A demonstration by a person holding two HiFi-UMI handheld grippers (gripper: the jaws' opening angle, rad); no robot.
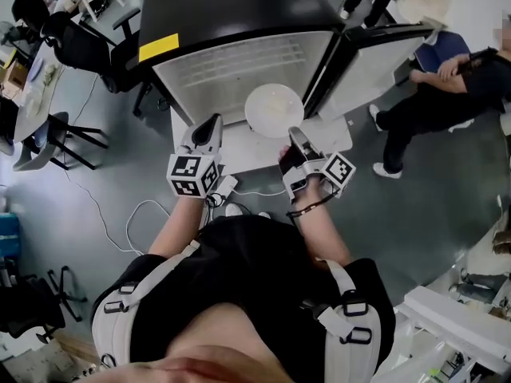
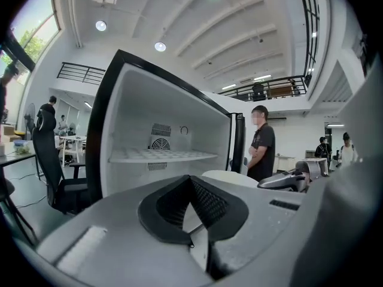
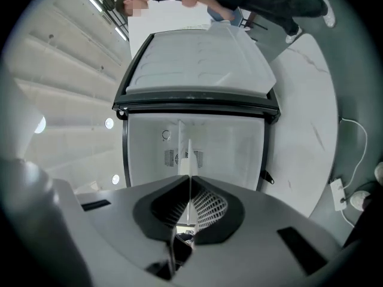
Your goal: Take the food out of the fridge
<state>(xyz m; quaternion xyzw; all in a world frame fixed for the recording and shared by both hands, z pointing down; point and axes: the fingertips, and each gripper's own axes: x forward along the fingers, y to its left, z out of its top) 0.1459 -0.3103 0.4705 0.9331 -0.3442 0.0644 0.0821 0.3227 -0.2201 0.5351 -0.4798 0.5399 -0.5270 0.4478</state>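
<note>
Item: white plate (image 1: 274, 110), the only dish in sight. It is held clear of the fridge (image 1: 239, 22), just in front of the open compartment and above the back edge of the white table (image 1: 239, 154) on which the fridge stands. Whether food lies on the plate cannot be made out. Holder: right gripper (image 1: 294, 136), jaws clamped on the plate's near rim; in the right gripper view the rim shows as a thin white edge running out from between the pads. Left gripper (image 1: 214, 122): jaws drawn together with nothing between them, level with the plate and beside it, near the table's left edge. Fridge: door (image 1: 375, 54) swung wide to the right; wire shelf (image 2: 161, 155) bare; no other item visible inside. Surroundings: a seated person (image 1: 447, 86) beyond the door and a white cable (image 1: 120, 222) on the floor. Progress, as a judgement: the removal looks essentially done, since the plate is already outside and the interior appears empty. What remains is setting the plate down, probably on the table's front edge, and perhaps closing the door.
</note>
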